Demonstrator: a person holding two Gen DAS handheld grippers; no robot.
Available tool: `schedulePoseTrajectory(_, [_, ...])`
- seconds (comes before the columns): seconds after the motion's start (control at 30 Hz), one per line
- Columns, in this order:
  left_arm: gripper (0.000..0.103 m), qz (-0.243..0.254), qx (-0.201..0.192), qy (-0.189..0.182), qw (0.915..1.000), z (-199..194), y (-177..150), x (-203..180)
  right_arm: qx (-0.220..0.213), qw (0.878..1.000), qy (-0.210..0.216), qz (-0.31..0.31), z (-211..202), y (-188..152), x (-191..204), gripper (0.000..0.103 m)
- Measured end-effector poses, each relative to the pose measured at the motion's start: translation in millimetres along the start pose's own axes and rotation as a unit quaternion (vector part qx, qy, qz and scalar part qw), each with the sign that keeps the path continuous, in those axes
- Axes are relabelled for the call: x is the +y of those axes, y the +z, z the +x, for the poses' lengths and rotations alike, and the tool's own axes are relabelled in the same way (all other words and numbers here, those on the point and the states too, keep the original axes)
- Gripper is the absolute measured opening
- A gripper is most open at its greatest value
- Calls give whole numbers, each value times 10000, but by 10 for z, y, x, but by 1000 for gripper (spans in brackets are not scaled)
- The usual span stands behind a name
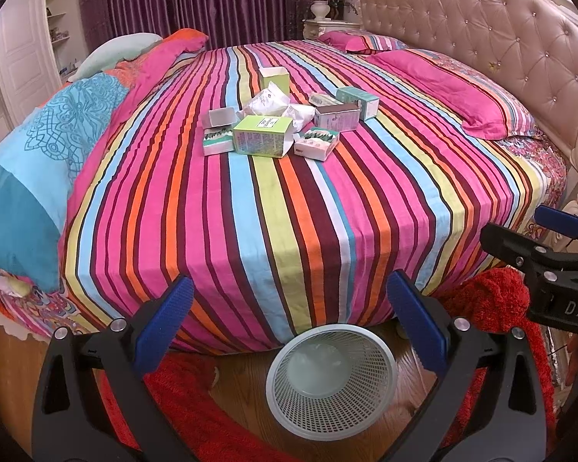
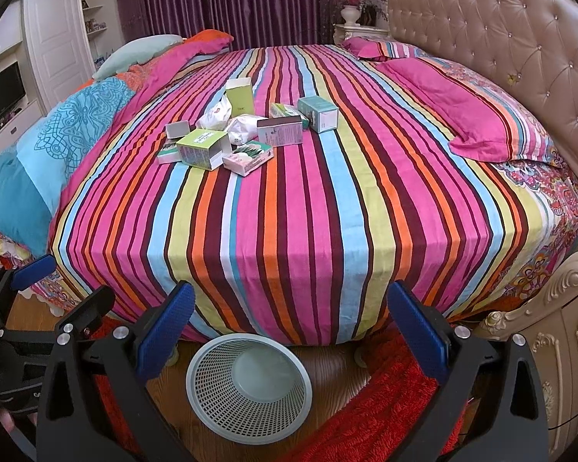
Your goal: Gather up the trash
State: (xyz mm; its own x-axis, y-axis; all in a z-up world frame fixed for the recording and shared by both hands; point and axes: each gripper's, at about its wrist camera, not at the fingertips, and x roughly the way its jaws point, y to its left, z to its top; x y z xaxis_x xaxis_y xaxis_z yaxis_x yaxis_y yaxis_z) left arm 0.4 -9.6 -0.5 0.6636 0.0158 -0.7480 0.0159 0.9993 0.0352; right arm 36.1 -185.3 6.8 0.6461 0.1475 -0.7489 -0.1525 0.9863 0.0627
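Note:
A heap of trash lies mid-bed on the striped sheet: a green carton (image 1: 263,136) (image 2: 203,148), a brown-topped box (image 1: 336,116) (image 2: 280,130), a teal box (image 1: 357,102) (image 2: 318,113), a tall green box (image 1: 276,79) (image 2: 241,95), small open boxes (image 1: 315,143) (image 2: 247,158) and crumpled white paper (image 1: 267,104) (image 2: 244,127). A pale mesh wastebasket (image 1: 333,379) (image 2: 249,389) stands on the floor at the bed's foot. My left gripper (image 1: 289,331) is open above the basket, well short of the trash. My right gripper (image 2: 289,331) is open too, with nothing in it.
Pink pillows (image 1: 454,88) (image 2: 462,115) lie by the tufted headboard (image 1: 481,23) on the right. A blue and pink quilt (image 1: 50,142) (image 2: 57,142) is bunched on the left. Red rug (image 1: 489,304) (image 2: 385,415) covers part of the wood floor. A white wardrobe (image 2: 54,38) stands far left.

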Motion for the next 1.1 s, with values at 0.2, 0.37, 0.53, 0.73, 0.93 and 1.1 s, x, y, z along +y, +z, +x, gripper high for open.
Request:
schedulePoseTrajectory(0.2, [98,-25,10,-6,10000,0,-3,23,-3,10000,-10,-3,-1,-1,-2,96])
schedulePoseTrajectory(0.37, [98,-114,45,5,9999,25,-17,65,6,10000,-29,7,-1,0,-21,96])
schedulePoseTrajectory(0.53, [98,-217,29,-14,9998,69,-41,109,-14,10000,-5,21,21,-10,-36,96])
schedulePoseTrajectory(0.73, [98,-236,165,33,9996,188,-93,123,143,9999,40,-24,105,-45,-4,96])
schedulePoseTrajectory(0.93, [98,-337,199,-64,9992,241,-135,175,233,9997,91,5,190,-100,-21,96])
schedulePoseTrajectory(1.1, [98,-453,222,-107,9987,358,-190,238,6,9997,202,-130,233,-133,-10,96])
